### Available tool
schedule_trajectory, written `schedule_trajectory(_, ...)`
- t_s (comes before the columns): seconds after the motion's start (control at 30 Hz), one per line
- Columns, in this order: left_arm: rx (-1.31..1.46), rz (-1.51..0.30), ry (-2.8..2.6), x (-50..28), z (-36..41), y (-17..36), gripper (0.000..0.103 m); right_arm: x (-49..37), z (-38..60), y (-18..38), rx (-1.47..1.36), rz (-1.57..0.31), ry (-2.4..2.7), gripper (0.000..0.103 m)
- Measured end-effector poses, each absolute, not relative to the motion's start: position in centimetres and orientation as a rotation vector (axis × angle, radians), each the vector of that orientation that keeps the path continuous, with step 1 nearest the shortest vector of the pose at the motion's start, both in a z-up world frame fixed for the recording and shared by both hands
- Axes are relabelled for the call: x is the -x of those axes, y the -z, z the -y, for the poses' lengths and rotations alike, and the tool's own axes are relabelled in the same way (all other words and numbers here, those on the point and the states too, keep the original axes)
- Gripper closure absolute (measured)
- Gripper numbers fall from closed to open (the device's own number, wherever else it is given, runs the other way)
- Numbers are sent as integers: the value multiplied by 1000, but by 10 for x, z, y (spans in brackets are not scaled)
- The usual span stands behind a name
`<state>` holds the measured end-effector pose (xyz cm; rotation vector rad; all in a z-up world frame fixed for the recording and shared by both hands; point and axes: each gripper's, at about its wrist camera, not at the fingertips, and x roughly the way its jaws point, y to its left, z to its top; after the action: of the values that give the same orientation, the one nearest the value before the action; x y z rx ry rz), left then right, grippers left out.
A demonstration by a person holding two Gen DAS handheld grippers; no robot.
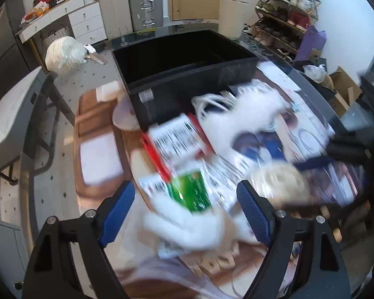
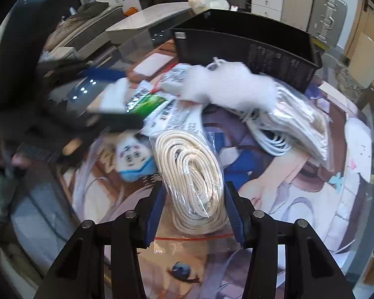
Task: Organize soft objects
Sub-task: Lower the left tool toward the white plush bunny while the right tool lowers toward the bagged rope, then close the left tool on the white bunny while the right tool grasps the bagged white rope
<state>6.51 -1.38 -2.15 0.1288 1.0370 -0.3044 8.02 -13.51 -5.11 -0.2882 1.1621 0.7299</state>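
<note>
A black storage box (image 1: 187,67) stands open at the back of the table; it also shows in the right wrist view (image 2: 246,49). In front of it lie soft items: a white fluffy piece (image 1: 251,114) (image 2: 227,87), bagged white cords (image 2: 294,129), a green packet (image 1: 189,191) (image 2: 147,104), and a white and blue plush (image 2: 134,159). My left gripper (image 1: 184,214) is open above the green packet and a white soft item (image 1: 184,226). My right gripper (image 2: 194,209) is closed on a bag of coiled cream rope (image 2: 194,174).
The table carries a printed mat (image 2: 311,199). A red-edged labelled packet (image 1: 174,139) lies by the box. A white bundle (image 1: 64,54) sits at the far left of the table. Suitcases (image 1: 144,2) and a shoe rack (image 1: 286,12) stand behind.
</note>
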Motion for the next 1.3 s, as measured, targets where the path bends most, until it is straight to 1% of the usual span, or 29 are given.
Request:
schedule_trajectory(0.1,-111,-1043,277,-72,11,19,19,-72,140,49,282,-1154,-745,53)
schedule_trajectory(0.3,-86,-1031,272,-40,12,16,18,-73,149,47,281,-1145,-712,51)
schedule_trajectory(0.47,-25,-1069,246,-25,5,25,18,-74,144,46,302,-1141,-708,51)
schedule_trajectory(0.53,-41,-1099,269,-19,10,30,18,-75,148,44,296,-1143,-699,51)
schedule_trajectory(0.67,-81,-1095,305,-18,20,32,19,-69,141,48,323,-1155,-698,50)
schedule_trajectory(0.77,-80,-1083,281,-25,13,29,23,-64,139,47,315,-1159,-730,49)
schedule_trajectory(0.83,-78,-1080,267,-30,6,28,32,-63,138,44,296,-1162,-756,49)
schedule_trajectory(0.87,-75,-1080,266,-33,3,27,34,-62,138,43,285,-1165,-768,49)
schedule_trajectory(0.93,-63,-1083,275,-38,-5,26,45,-61,136,42,281,-1168,-780,49)
schedule_trajectory(0.97,-51,-1086,281,-41,-7,26,48,-60,135,42,285,-1167,-779,49)
schedule_trajectory(1.0,-32,-1093,297,-42,-8,26,52,-60,134,41,287,-1165,-776,49)
schedule_trajectory(1.17,-72,-1097,324,-51,11,25,52,-60,135,37,277,-1155,-764,49)
schedule_trajectory(1.27,-86,-1115,341,-61,23,27,49,-62,135,38,281,-1161,-756,49)
schedule_trajectory(1.3,-100,-1120,342,-64,28,29,47,-63,135,39,284,-1162,-752,49)
